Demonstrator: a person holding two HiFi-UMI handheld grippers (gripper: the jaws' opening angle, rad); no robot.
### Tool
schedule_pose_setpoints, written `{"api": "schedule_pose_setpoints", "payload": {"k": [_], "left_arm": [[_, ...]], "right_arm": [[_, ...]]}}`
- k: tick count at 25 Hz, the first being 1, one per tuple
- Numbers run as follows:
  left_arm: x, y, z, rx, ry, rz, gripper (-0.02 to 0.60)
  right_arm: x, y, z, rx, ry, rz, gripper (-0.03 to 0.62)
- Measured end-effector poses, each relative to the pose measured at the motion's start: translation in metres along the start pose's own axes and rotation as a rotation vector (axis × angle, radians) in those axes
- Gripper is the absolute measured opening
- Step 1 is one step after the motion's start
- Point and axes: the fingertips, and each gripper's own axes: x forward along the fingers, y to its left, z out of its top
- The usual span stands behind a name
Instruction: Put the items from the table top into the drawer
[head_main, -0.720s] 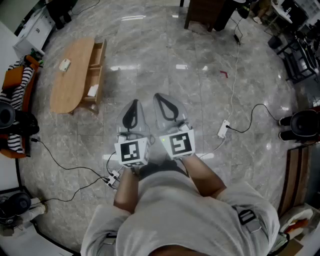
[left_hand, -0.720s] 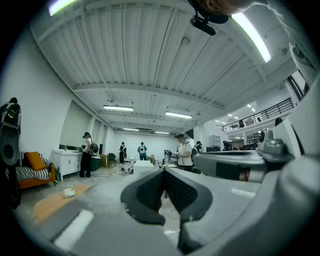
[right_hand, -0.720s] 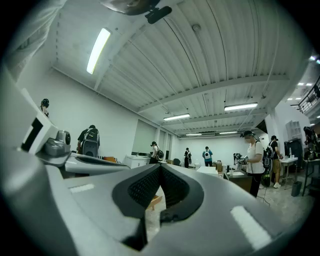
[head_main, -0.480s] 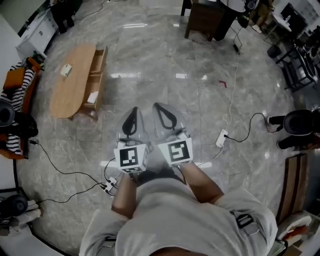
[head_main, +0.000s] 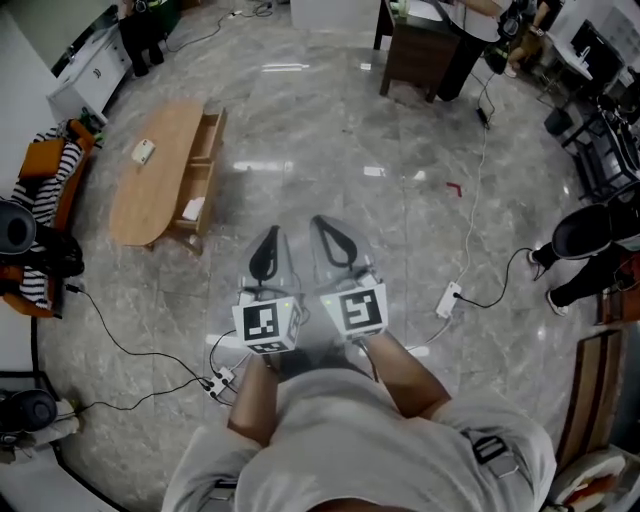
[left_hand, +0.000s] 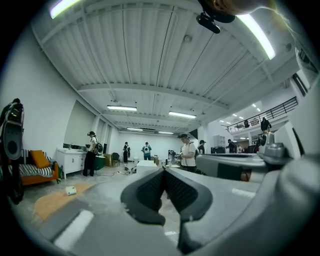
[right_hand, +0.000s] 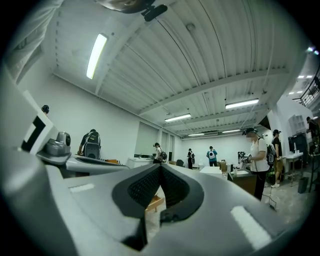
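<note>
- Task status: early, by the layout. One small white box (head_main: 144, 151) lies on the table (head_main: 150, 205) top. The drawer (head_main: 205, 165) stands pulled out, with a pale object (head_main: 193, 208) inside it; whether that is an item already stowed cannot be confirmed.
- Remaining work, as judged: approach the table, grasp the box, lower it into the drawer.
- Location: in the head view the table sits at 10 o'clock from the grippers, well apart from them. The box is near the table's 12 o'clock end. The drawer runs along the table's 3 o'clock edge.
- Orientation: the table's long axis runs from 1 o'clock to 7 o'clock, and the drawer lies parallel to it, open side up. The box lies flat; it is too small to fix its long axis.
- Left gripper (head_main: 270, 236): held level, jaws closed tip to tip, nothing between them.
- Right gripper (head_main: 322, 226): held level, jaws fully closed, empty. Both point toward 12 o'clock, not at the table.
</note>
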Motion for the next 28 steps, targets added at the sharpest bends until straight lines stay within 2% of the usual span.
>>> {"api": "schedule_pose_setpoints", "payload": {"k": [7, 11, 17, 22, 28], "left_arm": [[0.023, 0.016, -0.003, 0.010, 0.003, 0.028, 0.020], [0.048, 0.043, -0.014, -0.018, 0.006, 0.058, 0.020], [0.105, 0.103, -0.015, -0.044, 0.000, 0.074, 0.020], [0.154, 0.175, -0.010, -0.023, 0.009, 0.085, 0.020], [0.196, 0.260, -0.005, -0.034, 0.009, 0.117, 0.020]], "right_arm": [[0.030, -0.005, -0.006, 0.007, -0.002, 0.038, 0.007], [0.063, -0.008, -0.017, 0.005, 0.015, 0.057, 0.007], [0.146, -0.006, -0.023, -0.022, 0.031, 0.092, 0.007], [0.235, 0.008, -0.018, -0.006, 0.033, 0.110, 0.006], [0.328, 0.036, -0.019, -0.022, 0.024, 0.155, 0.006]]}}
